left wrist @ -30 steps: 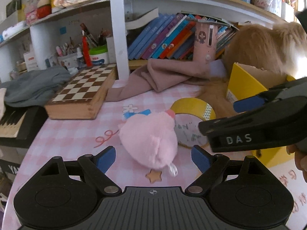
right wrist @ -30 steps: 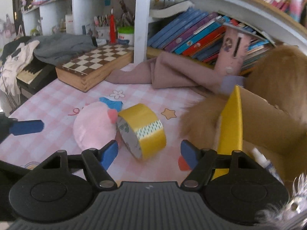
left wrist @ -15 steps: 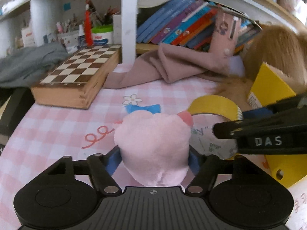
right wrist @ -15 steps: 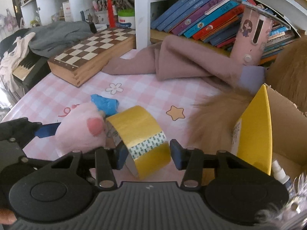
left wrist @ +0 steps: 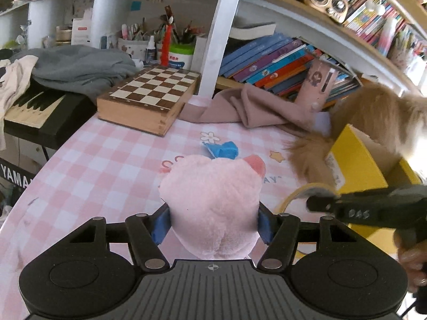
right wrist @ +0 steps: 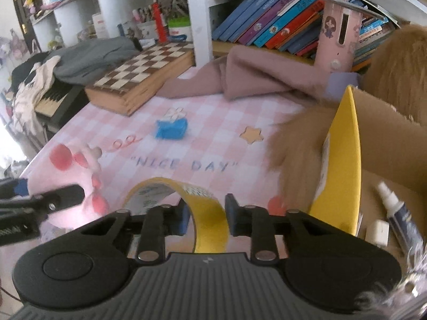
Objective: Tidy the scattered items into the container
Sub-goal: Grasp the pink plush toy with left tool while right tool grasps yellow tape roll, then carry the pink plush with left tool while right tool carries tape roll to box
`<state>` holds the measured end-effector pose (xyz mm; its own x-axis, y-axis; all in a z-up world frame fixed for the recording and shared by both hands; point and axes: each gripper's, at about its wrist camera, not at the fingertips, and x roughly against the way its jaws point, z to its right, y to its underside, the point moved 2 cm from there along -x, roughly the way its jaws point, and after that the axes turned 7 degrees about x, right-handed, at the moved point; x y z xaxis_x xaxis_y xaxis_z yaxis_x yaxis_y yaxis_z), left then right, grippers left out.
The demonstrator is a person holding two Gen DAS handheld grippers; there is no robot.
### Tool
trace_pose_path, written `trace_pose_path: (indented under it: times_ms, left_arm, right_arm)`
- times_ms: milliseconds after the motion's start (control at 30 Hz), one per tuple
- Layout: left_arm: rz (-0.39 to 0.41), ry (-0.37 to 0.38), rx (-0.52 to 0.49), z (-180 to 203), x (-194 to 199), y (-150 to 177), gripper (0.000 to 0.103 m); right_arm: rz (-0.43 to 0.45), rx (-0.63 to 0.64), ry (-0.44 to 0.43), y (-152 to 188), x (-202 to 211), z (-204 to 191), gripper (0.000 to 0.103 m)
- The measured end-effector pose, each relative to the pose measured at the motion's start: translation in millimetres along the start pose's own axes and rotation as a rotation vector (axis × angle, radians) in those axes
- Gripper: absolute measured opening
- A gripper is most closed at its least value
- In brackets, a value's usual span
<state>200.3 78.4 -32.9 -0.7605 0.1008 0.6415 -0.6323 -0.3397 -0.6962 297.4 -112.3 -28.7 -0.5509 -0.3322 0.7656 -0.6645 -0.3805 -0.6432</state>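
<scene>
Your left gripper (left wrist: 212, 225) is closing, its blue pads pressed into the pink plush toy (left wrist: 213, 202). Your right gripper (right wrist: 206, 214) is closing on the wall of the yellow tape roll (right wrist: 205, 208). Both items sit above the pink checked tablecloth (right wrist: 213, 122), beside the open yellow cardboard box (right wrist: 344, 165).

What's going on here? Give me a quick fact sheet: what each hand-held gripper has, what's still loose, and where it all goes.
left hand-held gripper: jaws closing on the pink plush toy
right hand-held gripper: jaws closing on the yellow tape roll
still loose: blue crumpled scrap on the pink checked tablecloth
container: yellow cardboard box, already holding a spray bottle
</scene>
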Motion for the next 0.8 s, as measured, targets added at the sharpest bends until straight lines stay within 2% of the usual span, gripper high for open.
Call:
trace_pose_path:
  times_ms: [67,133,467,800]
  left_arm:
    - [0.009,0.017,-0.007,1,11,2,0.063]
    - [0.010,0.031,-0.014,1,19,4,0.063]
    - [0.010,0.076,-0.029,-5,62,19,0.063]
    - [0.016,0.143,-0.118,3,106,32,0.063]
  right_arm:
    - [-0.007,-0.006,-0.008,8,4,-6,0.012]
    - [-0.007,-0.017,-0.007,13,9,-11,0.010]
    - [0.033,-0.035,-0.005,34,50,-35,0.010]
    - [0.068,-0.060,-0.010,61,106,-45,0.010]
